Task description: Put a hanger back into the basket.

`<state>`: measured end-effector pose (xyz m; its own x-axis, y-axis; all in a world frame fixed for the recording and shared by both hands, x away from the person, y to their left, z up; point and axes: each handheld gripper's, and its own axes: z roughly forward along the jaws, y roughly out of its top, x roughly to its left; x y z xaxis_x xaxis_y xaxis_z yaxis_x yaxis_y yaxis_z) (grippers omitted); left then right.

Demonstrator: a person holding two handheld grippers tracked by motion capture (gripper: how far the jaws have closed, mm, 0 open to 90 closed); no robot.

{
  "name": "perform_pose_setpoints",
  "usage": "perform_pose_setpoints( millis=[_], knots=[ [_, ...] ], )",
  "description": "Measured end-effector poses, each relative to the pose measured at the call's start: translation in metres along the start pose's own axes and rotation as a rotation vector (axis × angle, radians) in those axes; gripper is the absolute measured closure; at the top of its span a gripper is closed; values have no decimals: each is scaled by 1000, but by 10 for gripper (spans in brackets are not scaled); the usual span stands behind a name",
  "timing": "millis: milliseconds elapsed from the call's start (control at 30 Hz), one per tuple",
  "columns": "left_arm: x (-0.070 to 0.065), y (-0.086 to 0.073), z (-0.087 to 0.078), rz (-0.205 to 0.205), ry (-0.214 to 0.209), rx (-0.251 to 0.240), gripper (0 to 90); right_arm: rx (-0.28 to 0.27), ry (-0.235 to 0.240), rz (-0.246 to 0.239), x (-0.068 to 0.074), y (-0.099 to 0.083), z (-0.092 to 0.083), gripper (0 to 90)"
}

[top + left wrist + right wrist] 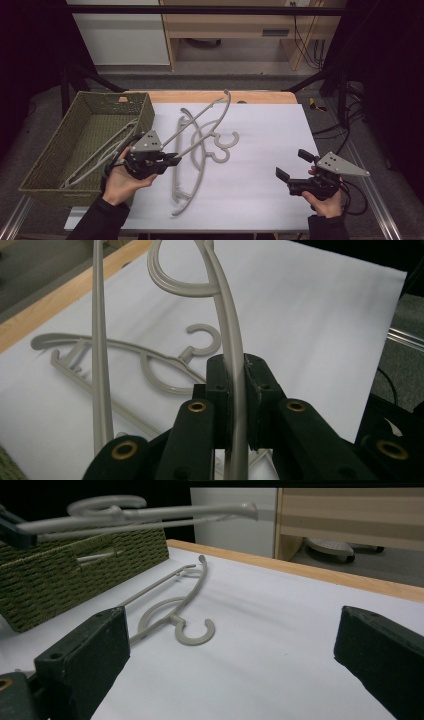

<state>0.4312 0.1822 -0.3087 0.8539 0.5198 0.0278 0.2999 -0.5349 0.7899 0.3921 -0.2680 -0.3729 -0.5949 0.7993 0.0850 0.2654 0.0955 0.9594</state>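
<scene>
High view: your left gripper (pixel 172 160) clamps a raised hanger (pixel 200 122) pointing toward one o'clock, beside the basket (pixel 47 165) at nine. Left gripper view: pads (pixel 220 390) pinch its arm. Right gripper view: your jaws stand wide apart over the sheet (pixel 280 645).

On the white worktop (pixel 260 165), the left gripper (pixel 175 160) sits near the left edge, held in the person's left hand (pixel 120 181), its fingers pinched together on one arm of a grey hanger (pixel 200 122). That hanger is lifted and tilted, its far end reaching toward the worktop's back edge. Beneath and beside it lies a second grey hanger (pixel 197 172), flat on the worktop with its hook pointing right. Just left of the gripper stands a green woven basket (pixel 47 162), with more grey hangers (pixel 97 157) lying inside. Well apart, near the right edge, the right gripper (pixel 294 165) rests in the right hand (pixel 325 202), its fingers spread with nothing between them.
</scene>
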Motion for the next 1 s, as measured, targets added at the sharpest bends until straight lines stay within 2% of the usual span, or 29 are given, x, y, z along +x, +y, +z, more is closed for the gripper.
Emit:
perform_pose_setpoints(
  millis=[267,533,733,833,867,900,1000],
  knots=[
    [20,7,-32,-5,-11,-20,823,1,0,3,0,0,0,17],
    [41,2,-57,-17,9,-10,823,5,2,4,0,-1,1,17],
    [62,-11,-77,-43,22,-5,822,8,1,2,0,-1,1,17],
    [73,-22,-87,-60,29,-11,822,7,2,1,-1,-1,2,17],
    [73,-22,-87,-60,29,-11,822,8,-2,0,-1,-1,2,18],
    [80,-30,-93,-74,39,-18,822,10,-1,1,-1,-1,2,17],
    [90,-42,-102,-87,45,-25,822,14,1,3,0,-1,3,17]
  ],
)
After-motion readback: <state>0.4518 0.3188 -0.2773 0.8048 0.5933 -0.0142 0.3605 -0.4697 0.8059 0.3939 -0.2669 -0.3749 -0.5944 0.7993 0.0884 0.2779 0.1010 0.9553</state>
